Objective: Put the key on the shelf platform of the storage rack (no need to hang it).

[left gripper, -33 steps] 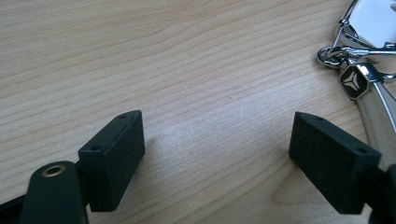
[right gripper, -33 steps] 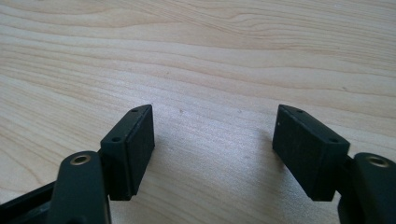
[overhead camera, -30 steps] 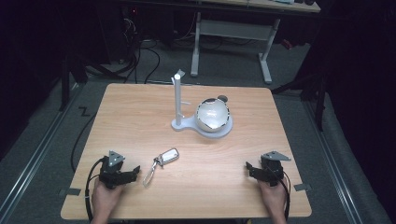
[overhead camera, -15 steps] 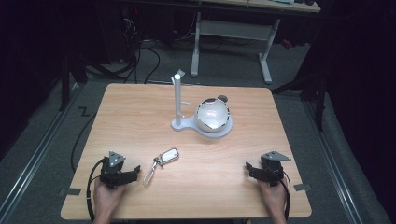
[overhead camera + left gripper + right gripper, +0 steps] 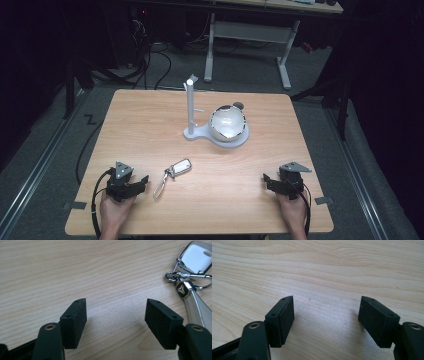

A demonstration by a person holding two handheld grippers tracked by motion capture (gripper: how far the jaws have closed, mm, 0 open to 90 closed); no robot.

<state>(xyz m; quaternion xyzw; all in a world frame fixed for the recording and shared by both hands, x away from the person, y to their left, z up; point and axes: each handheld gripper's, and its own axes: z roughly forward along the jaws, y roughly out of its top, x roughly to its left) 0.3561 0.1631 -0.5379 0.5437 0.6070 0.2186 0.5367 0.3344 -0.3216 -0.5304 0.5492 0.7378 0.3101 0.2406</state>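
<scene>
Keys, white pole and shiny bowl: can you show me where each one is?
keys (image 5: pixel 180 167), high view, on the white fob.
white pole (image 5: pixel 190 107), high view, middle of the upright shaft.
shiny bowl (image 5: pixel 227 123), high view, inside of the bowl.

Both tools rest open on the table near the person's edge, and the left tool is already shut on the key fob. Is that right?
Not quite. The left tool is open like the right tool, with only bare table between its jaws. The key fob lies untouched beside it, as the left gripper view shows.
</scene>
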